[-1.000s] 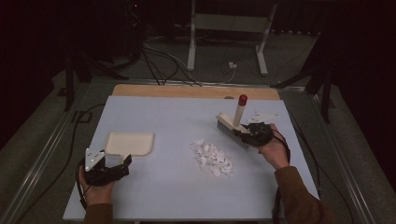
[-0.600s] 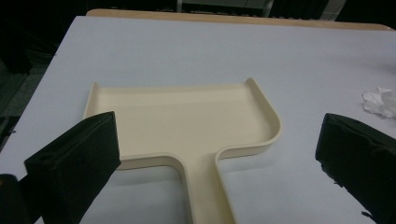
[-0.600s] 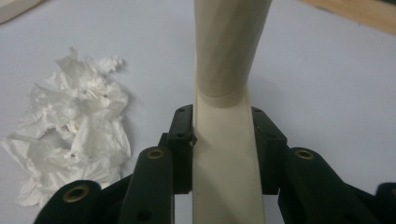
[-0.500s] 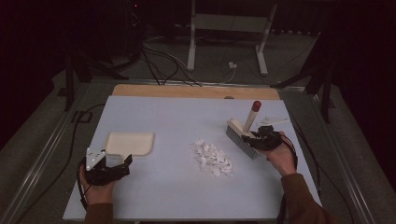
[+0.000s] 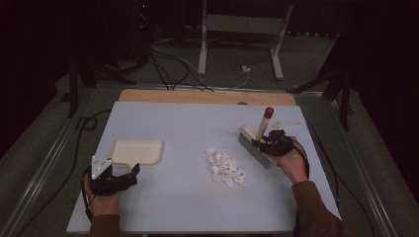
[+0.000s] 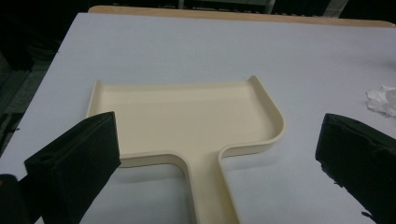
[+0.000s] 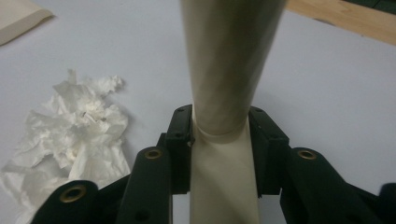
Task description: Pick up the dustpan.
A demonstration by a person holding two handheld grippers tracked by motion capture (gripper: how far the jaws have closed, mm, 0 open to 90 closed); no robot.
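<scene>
Right gripper point(image 7: 223, 154): clamped on cream-handled brush point(image 5: 257, 138) with red tip, dark bristles, just right of white torn-paper pile point(image 5: 225, 166).
Left gripper point(image 5: 129, 173): jaws apart, behind cream plastic dustpan point(image 6: 187, 119), left of pile.

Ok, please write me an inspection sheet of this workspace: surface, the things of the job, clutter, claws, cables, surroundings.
Surface: pale blue table top, wooden strip along its far edge.
Job's things: cream dustpan lying flat at left; hand brush with red-tipped handle at right; pile of torn white paper between them.
Clutter: nothing seen.
Claws: left claw open, jaws either side of the dustpan handle, not pressing; right claw shut on the brush handle.
Cables: black cables on the floor beyond the table; one trails from each claw.
Surroundings: dark room, white stand legs behind the table.
</scene>
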